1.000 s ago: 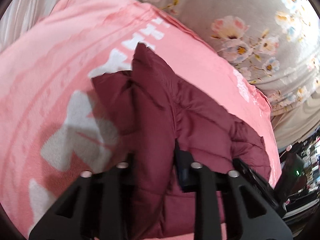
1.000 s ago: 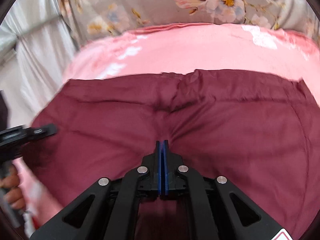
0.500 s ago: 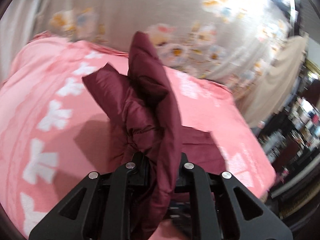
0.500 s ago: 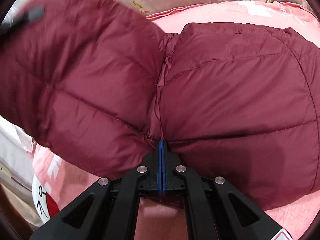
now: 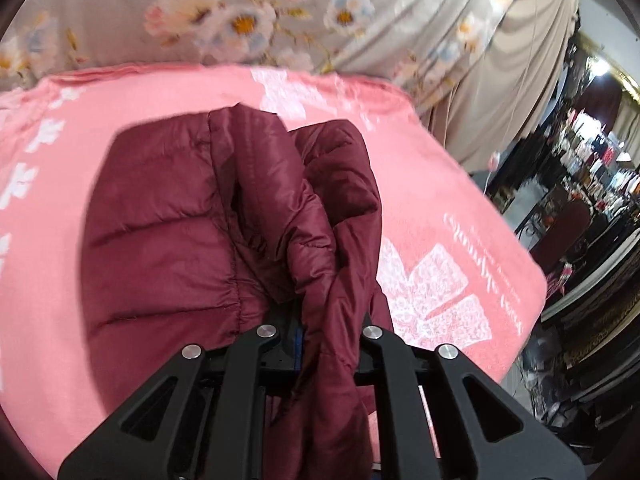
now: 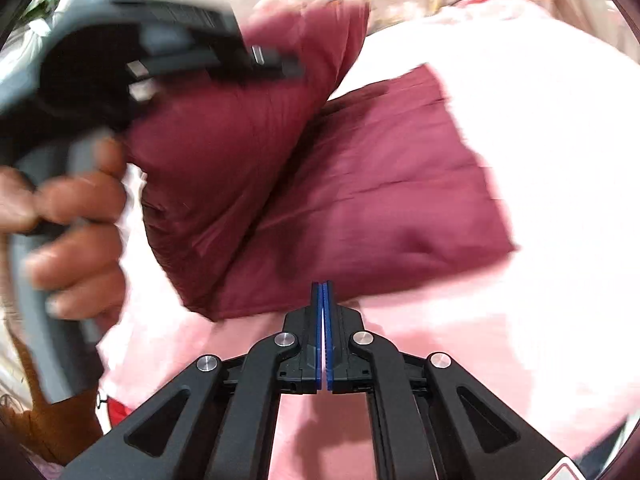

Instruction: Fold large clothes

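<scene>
Where the maroon jacket (image 5: 208, 240) bunches, it hides the clamping left gripper (image 5: 316, 332). Right gripper (image 6: 322, 312) pinched together, empty, beside the jacket's blurred edge.

Ahead of my left gripper (image 5: 320, 320) the maroon puffer jacket (image 5: 192, 240) bunches up between and over the fingers, blocking the straight path forward. Open pink blanket (image 5: 440, 208) lies to its right and along the far edge, room enough to pass. Beyond that the floral curtain (image 5: 240, 20) closes off the back.

My right gripper (image 6: 322, 312) has bare blanket (image 6: 540, 160) right and ahead. On its left, the person's hand (image 6: 72, 232) and the other gripper's body stand close, with the lifted jacket fold (image 6: 240, 152) between.
</scene>
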Demonstrator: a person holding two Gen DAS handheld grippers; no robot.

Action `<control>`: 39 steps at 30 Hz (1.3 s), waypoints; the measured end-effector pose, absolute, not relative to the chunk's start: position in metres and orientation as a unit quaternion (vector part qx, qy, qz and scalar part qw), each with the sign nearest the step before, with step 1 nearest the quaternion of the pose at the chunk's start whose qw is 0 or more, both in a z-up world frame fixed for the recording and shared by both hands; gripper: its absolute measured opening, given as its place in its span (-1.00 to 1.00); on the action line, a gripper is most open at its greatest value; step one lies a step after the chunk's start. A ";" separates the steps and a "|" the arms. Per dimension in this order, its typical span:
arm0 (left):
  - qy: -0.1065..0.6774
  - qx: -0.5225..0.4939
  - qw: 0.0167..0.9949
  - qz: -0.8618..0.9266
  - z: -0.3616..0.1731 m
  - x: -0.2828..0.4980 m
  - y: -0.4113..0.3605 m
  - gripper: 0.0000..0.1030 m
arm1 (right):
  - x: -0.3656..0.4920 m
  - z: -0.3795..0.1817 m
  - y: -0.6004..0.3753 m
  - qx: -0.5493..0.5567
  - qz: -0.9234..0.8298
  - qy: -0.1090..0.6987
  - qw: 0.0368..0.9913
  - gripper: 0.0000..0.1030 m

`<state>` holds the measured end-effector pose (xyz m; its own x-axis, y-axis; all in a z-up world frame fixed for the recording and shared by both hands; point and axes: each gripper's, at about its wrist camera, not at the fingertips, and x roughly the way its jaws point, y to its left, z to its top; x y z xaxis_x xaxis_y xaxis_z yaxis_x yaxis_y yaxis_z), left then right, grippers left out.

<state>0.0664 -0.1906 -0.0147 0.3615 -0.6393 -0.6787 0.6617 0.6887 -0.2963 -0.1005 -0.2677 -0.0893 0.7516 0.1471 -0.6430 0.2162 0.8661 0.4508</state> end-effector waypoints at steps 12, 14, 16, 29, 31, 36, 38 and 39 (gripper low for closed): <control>0.443 0.102 0.815 -0.360 -0.075 0.057 -0.260 -0.77 | -0.133 -0.088 -0.300 0.248 -0.092 0.338 0.903 -0.83; 0.438 0.112 0.815 -0.363 -0.069 0.052 -0.262 -0.70 | -0.130 -0.081 -0.302 0.239 -0.092 0.329 0.909 -0.82; 0.433 0.102 0.808 -0.386 -0.052 0.048 -0.257 -0.54 | -0.128 -0.073 -0.302 0.225 -0.094 0.316 0.917 -0.79; 0.365 0.010 0.832 -0.417 0.075 0.109 -0.206 0.02 | -0.096 -0.010 -0.312 0.187 -0.043 0.223 0.956 0.10; 0.384 0.020 0.825 -0.413 0.069 0.122 -0.217 0.01 | -0.083 -0.015 -0.311 0.187 -0.044 0.235 0.953 0.09; 0.428 0.087 0.802 -0.408 0.032 0.139 -0.259 -0.10 | -0.080 -0.032 -0.317 0.234 -0.020 0.250 0.940 -0.79; 0.436 0.111 0.795 -0.407 0.016 0.140 -0.273 -0.25 | -0.087 -0.033 -0.323 0.243 -0.021 0.241 0.939 -0.87; 0.443 0.124 0.788 -0.409 0.007 0.139 -0.281 -0.36 | -0.091 -0.034 -0.327 0.251 -0.022 0.236 0.938 -0.88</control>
